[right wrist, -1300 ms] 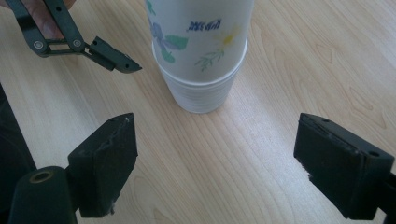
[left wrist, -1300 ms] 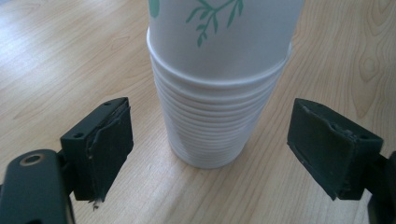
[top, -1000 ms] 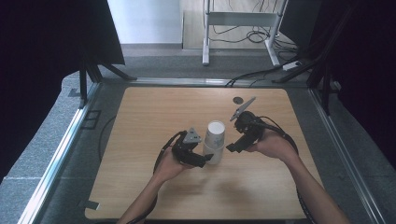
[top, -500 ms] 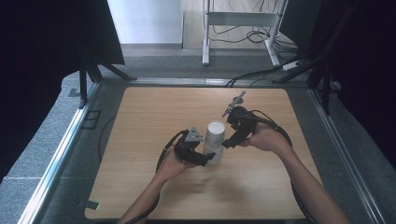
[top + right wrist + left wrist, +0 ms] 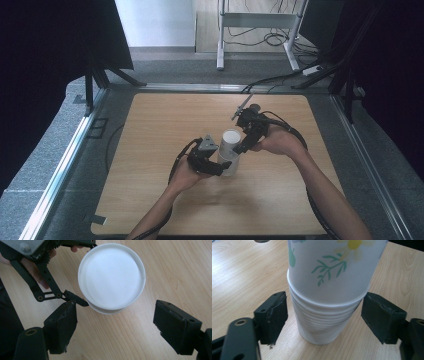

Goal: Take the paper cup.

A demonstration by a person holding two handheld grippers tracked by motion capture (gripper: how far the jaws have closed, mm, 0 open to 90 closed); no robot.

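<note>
A stack of white paper cups point(image 5: 230, 150) with a flower print stands upright mid-table. The top cup sits raised out of the nested ones point(image 5: 329, 290). My left gripper point(image 5: 226, 167) reaches around the lower cups. Its jaws have just been closing and flank the stack point(image 5: 324, 317), the pads close to the rims without squeezing them. My right gripper point(image 5: 241, 145) hovers at the stack's right, tilted down over the top cup's white mouth point(image 5: 111, 277). Its jaws point(image 5: 116, 325) have just been closing too, and stand open with only bare wood between them.
The wooden table point(image 5: 150, 150) has a metal rail along each side. A white stand's legs point(image 5: 220, 55) and cables lie on the floor behind it. A small dark round thing point(image 5: 262, 241) lies on the wood beyond the stack. The left gripper's linkage point(image 5: 47, 287) sits beside the cup.
My right gripper has moved left and a little up, from beside the stack to over the top cup. The left hand has stayed at the stack's base.
</note>
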